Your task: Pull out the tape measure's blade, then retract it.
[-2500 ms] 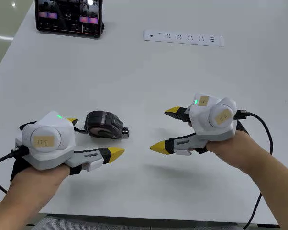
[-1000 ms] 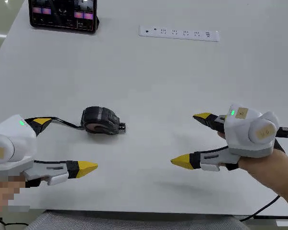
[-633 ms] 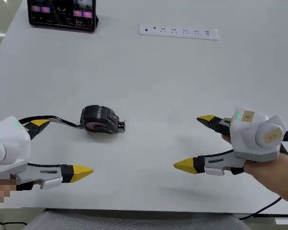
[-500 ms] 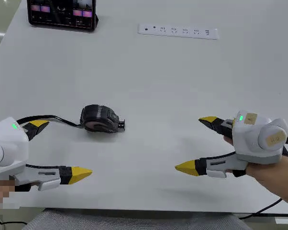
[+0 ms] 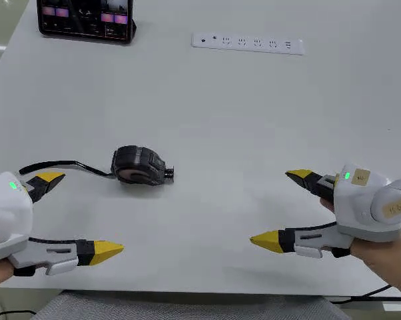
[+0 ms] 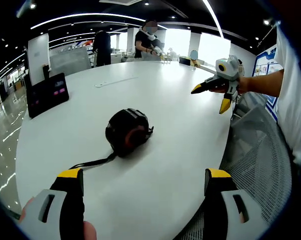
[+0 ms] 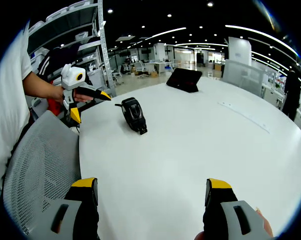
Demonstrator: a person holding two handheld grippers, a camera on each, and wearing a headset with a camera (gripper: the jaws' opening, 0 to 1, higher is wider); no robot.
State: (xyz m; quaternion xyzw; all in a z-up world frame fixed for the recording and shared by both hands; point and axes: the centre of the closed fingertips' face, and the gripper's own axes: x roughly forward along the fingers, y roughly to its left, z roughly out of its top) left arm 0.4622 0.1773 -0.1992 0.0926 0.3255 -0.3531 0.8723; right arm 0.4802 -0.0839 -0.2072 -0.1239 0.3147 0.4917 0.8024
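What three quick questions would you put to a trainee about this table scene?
1. True or false: the left tool grips the black rounded tape measure.
2. In the head view, what lies on the white table to the right of the dark tablet? A. white power strip B. red mug C. scissors
3. Fill in: the jaws of the right tool stand ___.
Key: 1 false; 2 A; 3 open.
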